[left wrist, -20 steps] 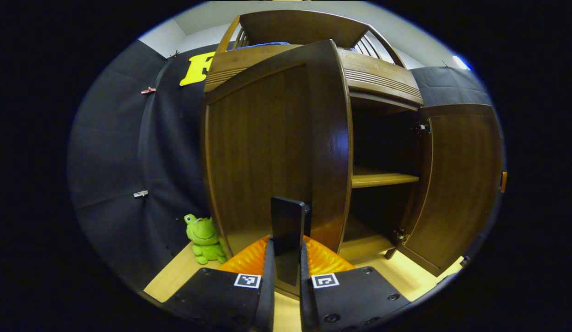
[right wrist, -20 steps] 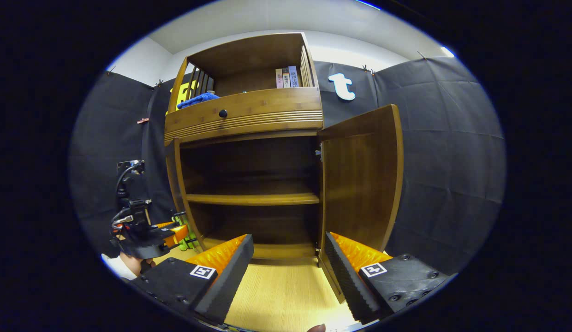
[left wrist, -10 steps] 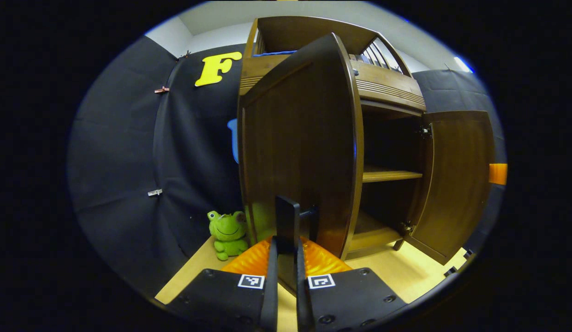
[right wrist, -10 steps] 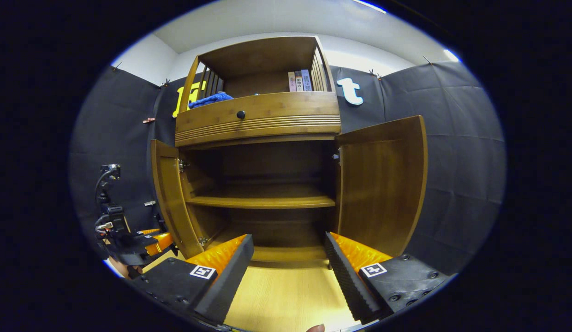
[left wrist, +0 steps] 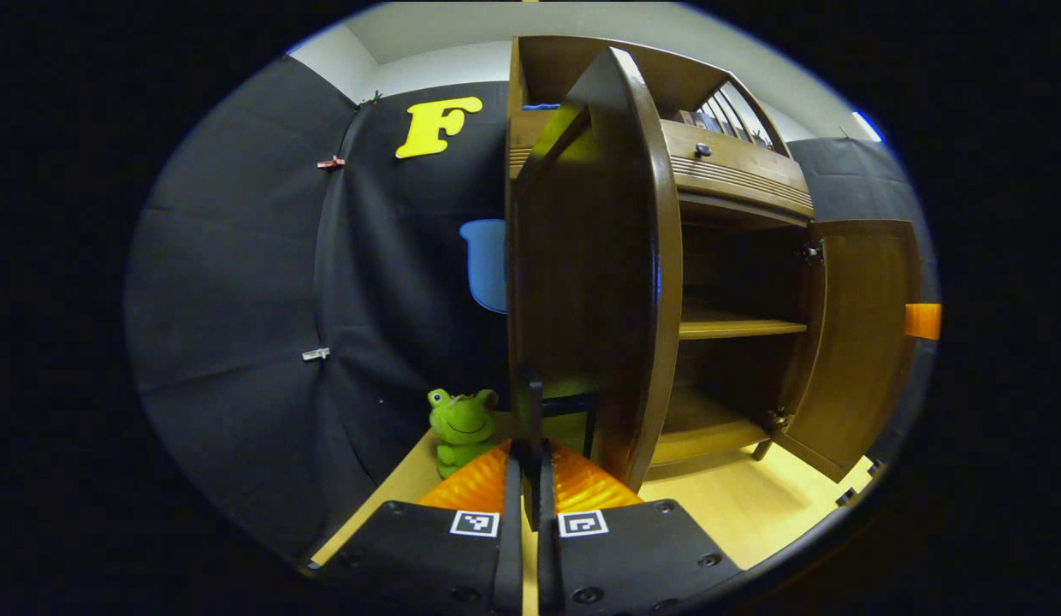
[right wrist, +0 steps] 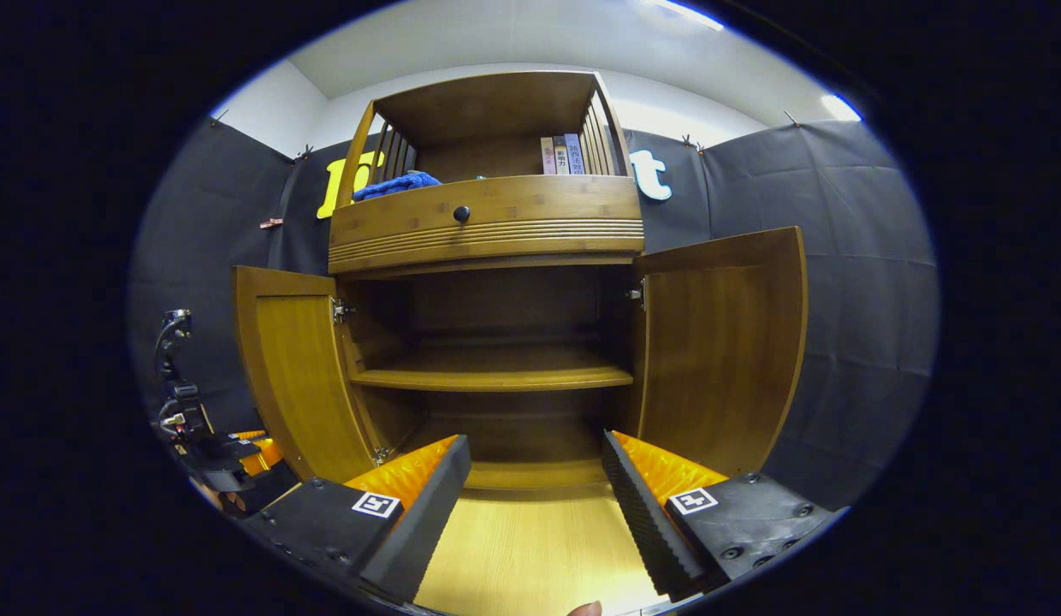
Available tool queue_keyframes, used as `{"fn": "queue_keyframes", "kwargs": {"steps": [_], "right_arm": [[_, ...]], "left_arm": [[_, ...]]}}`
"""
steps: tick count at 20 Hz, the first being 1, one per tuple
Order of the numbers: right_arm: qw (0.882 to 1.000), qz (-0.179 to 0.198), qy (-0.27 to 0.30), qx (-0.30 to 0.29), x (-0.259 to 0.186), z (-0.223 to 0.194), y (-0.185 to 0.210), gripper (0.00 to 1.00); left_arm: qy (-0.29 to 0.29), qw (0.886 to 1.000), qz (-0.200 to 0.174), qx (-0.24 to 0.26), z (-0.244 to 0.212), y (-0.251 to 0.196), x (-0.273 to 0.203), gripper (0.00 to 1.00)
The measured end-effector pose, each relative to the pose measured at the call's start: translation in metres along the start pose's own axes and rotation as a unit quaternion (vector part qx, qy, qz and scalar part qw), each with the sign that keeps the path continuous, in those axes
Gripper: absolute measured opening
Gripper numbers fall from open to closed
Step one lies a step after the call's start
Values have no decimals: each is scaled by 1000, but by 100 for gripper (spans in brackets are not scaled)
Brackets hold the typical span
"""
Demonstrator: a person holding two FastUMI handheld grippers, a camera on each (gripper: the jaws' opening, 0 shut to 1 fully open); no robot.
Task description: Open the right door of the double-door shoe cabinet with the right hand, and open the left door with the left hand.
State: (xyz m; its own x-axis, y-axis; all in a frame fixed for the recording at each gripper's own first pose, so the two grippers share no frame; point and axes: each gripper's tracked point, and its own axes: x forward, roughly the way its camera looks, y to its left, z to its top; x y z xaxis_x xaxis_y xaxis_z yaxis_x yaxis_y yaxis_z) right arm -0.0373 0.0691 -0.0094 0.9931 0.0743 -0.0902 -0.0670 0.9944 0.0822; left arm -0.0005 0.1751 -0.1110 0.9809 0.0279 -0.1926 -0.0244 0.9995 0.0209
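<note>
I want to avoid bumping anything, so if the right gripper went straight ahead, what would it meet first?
The right gripper is open and aimed into the shoe cabinet between both open doors. It would probably meet the bottom ledge first; depth is unclear.

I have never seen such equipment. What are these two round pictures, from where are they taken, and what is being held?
A person holds one two-finger gripper in each hand; a camera rides on each. In the left gripper view, the left gripper is shut on the handle of the left door, which stands open. In the right gripper view, the right gripper is open and holds nothing, facing the shoe cabinet; the right door is open too. A green frog toy sits on the floor beside the cabinet.
</note>
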Motion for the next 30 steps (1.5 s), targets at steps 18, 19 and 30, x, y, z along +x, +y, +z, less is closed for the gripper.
{"fn": "queue_keyframes", "kwargs": {"steps": [18,19,30], "right_arm": [[1000,7,-2,0,14,-4,34,98],[1000,9,-2,2,14,-4,35,98],[1000,25,-1,4,11,-6,23,98]], "left_arm": [[-32,999,-20,3,14,39,-14,12],[-35,999,-19,7,16,40,-16,14],[-70,996,49,9,41,61,-62,94]]}}
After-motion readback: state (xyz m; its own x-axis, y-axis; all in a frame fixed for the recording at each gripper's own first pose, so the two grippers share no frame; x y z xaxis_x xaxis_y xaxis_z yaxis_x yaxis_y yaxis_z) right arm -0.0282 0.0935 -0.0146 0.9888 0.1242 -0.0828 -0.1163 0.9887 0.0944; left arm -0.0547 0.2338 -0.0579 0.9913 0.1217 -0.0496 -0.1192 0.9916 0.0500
